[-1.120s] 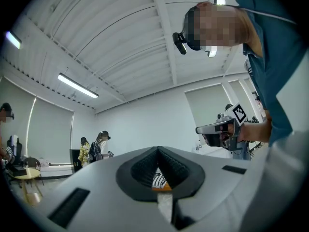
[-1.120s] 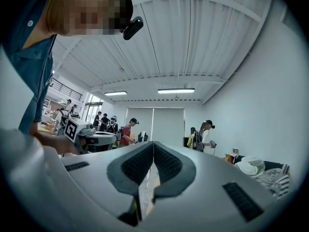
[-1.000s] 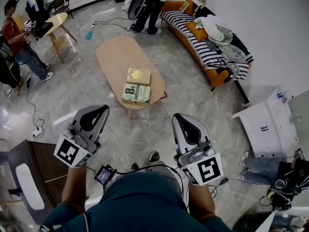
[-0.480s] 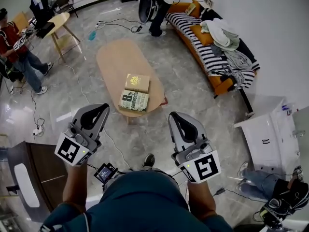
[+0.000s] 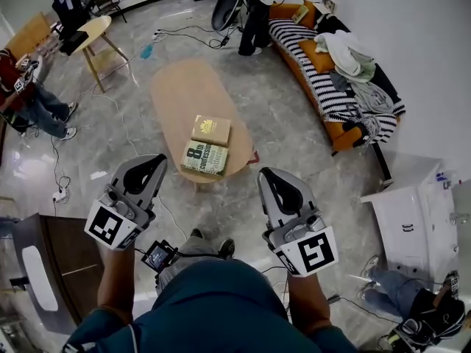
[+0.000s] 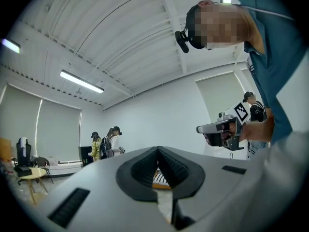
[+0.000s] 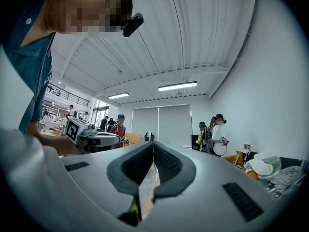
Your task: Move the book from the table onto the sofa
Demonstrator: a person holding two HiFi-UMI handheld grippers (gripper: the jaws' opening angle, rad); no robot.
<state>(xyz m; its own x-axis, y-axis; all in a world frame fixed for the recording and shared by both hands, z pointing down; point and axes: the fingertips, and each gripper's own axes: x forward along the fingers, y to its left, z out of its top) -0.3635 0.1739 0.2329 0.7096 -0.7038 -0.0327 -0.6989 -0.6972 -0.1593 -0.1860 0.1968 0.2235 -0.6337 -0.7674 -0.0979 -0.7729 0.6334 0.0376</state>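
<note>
Two books lie on the near end of an oval wooden table point(image 5: 179, 88): a green-and-white one point(image 5: 204, 157) nearest me and a yellow one point(image 5: 211, 130) just behind it. An orange sofa point(image 5: 329, 76) with a striped cover and a heap of clothes stands at the right wall. My left gripper point(image 5: 156, 163) and right gripper point(image 5: 266, 175) are held level in front of me, short of the table, both shut and empty. In the left gripper view point(image 6: 158, 150) and the right gripper view point(image 7: 153, 144) the tips meet with nothing between them.
A white cabinet point(image 5: 416, 215) stands at the right, a dark desk point(image 5: 44, 269) at the lower left. Cables run over the marble floor. A small round table point(image 5: 94, 31) and people stand at the far left and by the sofa's far end.
The table and books have drawn a little closer and lower in the head view as I walk forward. Both grippers stay shut and empty.
</note>
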